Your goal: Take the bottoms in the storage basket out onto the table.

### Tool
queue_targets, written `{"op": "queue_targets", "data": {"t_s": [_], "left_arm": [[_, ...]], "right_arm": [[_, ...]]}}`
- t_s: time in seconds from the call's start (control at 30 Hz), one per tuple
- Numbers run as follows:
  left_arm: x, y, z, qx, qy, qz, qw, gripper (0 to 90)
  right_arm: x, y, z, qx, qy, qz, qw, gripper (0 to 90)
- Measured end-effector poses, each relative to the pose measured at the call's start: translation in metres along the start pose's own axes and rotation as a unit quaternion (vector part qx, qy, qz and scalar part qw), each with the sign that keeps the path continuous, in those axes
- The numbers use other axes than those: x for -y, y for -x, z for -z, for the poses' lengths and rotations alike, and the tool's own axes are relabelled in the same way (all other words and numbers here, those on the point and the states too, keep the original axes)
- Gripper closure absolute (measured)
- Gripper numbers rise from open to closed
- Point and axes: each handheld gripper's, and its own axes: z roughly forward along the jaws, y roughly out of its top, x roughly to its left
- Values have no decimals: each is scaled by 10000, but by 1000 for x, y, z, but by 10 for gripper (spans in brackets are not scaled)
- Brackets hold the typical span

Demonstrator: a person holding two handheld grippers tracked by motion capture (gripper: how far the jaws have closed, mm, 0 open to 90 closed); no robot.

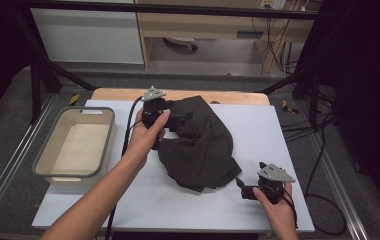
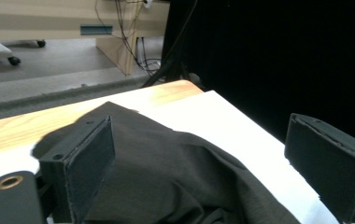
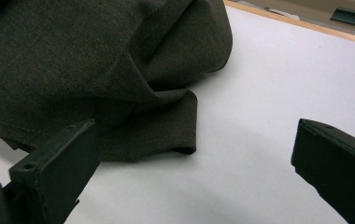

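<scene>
Both tools gape wide, empty: left tool (image 1: 170, 116) at the far edge of the dark crumpled garment (image 1: 200, 145) mid-desk (image 1: 258, 130), right tool (image 1: 245, 189) near its front corner. Reaching stage, likely; next, each closes on an edge.

Left gripper (image 1: 175, 114) far forward, right gripper (image 1: 244, 189) near, both jaws wide apart.

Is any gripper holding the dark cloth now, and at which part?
Nothing is held. Left gripper and right gripper are both open beside the dark cloth.
</scene>
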Motion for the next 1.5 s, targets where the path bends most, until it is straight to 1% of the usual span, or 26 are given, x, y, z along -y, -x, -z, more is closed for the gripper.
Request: {"op": "queue_targets", "data": {"t_s": [0.1, 0.3, 0.4, 0.5, 0.8, 0.87, 0.9, 0.97, 1.0, 1.07, 1.17, 1.23, 1.33, 1.5], "left_arm": [[1, -6, 6, -65, 7, 10, 10000, 83], [-3, -20, 29, -240, 116, 13, 9996, 83], [-6, -26, 40, -285, 166, 28, 9995, 83], [-8, -31, 46, -336, 187, 30, 9993, 83], [-9, -43, 63, -468, 192, 79, 9987, 83], [-10, -46, 66, -516, 222, 130, 9983, 83], [-10, -48, 68, -505, 245, 190, 9982, 83], [-12, -51, 71, -406, 305, 340, 9981, 83], [-13, -52, 73, -404, 310, 361, 9980, 82], [-15, -55, 76, -443, 353, 326, 9979, 81], [-15, -61, 80, -503, 387, 369, 9973, 82], [-15, -63, 83, -536, 408, 401, 9969, 84], [-14, -64, 88, -548, 442, 394, 9967, 84], [-15, -64, 96, -595, 418, 311, 9969, 84]], "right_arm": [[0, 0, -1, -7, -26, 22, 10000, 19], [0, -1, -1, -11, -21, 22, 10000, 18], [0, -2, -1, -4, -17, 35, 10000, 18], [0, -3, -1, -13, -32, 60, 10000, 18], [0, -3, -2, 4, -36, 58, 10000, 18], [0, -3, -2, 0, -45, 65, 10000, 18], [0, -4, -2, 0, -52, 57, 10000, 18], [-1, -5, -1, -5, -36, 69, 10000, 21], [-1, -6, 0, -24, -5, 62, 10000, 19], [-3, -9, 2, -51, 50, 62, 10000, 18], [-3, -11, 2, -42, 56, 112, 9999, 18], [-3, -9, 2, -26, 72, 91, 9999, 19], [-3, -8, 3, -11, 81, 37, 10000, 19], [-2, -7, 3, 9, 85, 46, 10000, 20]]}}
